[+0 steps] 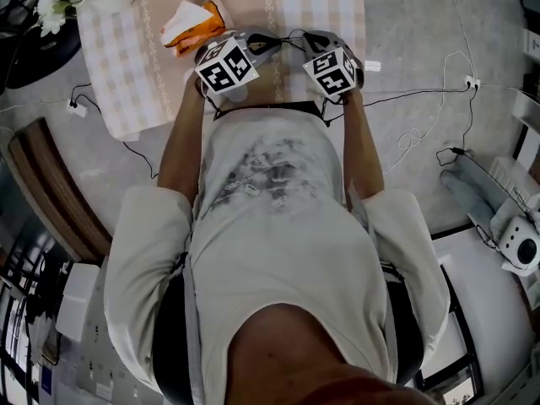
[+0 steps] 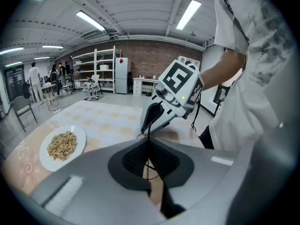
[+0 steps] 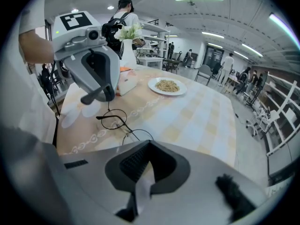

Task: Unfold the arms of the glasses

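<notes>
Two grippers meet tip to tip over the near edge of the checked tablecloth [image 3: 201, 114], right in front of the person's pale shirt [image 1: 278, 226]. Strung between them are the round wire glasses [image 3: 114, 121]! The left gripper [image 2: 149, 144] has its jaws pressed together, with a thin wire of the frame pinched in the seam. Seen from across, its tips clamp the end of one arm, and the wire drops from there to the first lens. The right gripper [image 3: 148, 146] is closed tight as well, and the second lens sits hard against its jaw tips, the frame running into them. Whether the glasses touch the cloth is hard to tell. Further up the table there's a white plate [image 3: 154, 84] heaped with grain. An orange-and-white packet [image 1: 190, 25] lies near the left gripper, and a vase of white flowers [image 3: 127, 48] stands beyond it.
</notes>
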`<state>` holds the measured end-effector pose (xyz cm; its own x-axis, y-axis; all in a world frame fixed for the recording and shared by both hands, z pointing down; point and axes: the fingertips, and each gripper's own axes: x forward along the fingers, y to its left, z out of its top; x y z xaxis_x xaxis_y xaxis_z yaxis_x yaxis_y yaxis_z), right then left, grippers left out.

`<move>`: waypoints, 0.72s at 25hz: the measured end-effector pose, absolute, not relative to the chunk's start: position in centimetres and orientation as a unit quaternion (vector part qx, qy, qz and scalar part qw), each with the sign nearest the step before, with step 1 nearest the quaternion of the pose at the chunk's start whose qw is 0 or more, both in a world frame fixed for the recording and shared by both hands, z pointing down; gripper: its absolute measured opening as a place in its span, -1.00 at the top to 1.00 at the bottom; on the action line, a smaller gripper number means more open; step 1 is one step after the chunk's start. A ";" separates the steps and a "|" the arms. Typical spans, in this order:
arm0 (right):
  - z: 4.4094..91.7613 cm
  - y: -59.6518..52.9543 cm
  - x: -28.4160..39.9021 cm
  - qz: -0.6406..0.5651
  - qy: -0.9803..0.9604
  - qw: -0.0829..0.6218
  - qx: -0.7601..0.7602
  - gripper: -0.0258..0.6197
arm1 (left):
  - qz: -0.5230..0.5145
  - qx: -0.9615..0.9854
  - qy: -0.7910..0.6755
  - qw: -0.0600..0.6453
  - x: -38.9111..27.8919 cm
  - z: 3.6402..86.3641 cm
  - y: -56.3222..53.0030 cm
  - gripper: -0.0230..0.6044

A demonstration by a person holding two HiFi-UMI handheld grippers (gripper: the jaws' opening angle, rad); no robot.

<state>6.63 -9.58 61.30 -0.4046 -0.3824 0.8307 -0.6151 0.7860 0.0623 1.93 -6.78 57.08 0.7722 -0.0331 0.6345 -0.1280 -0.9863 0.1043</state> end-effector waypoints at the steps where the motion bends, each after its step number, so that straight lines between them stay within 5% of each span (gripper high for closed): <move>1: 61.3 -9.6 6.6 0.129 -0.828 0.454 0.302 0.87 | 0.334 0.939 -0.045 0.071 1.8 57.0 -6.8 0.90; 18: 61.4 -9.6 6.7 0.127 -0.823 0.456 0.314 0.87 | 0.316 0.941 -0.094 0.079 0.4 56.1 -7.1 0.89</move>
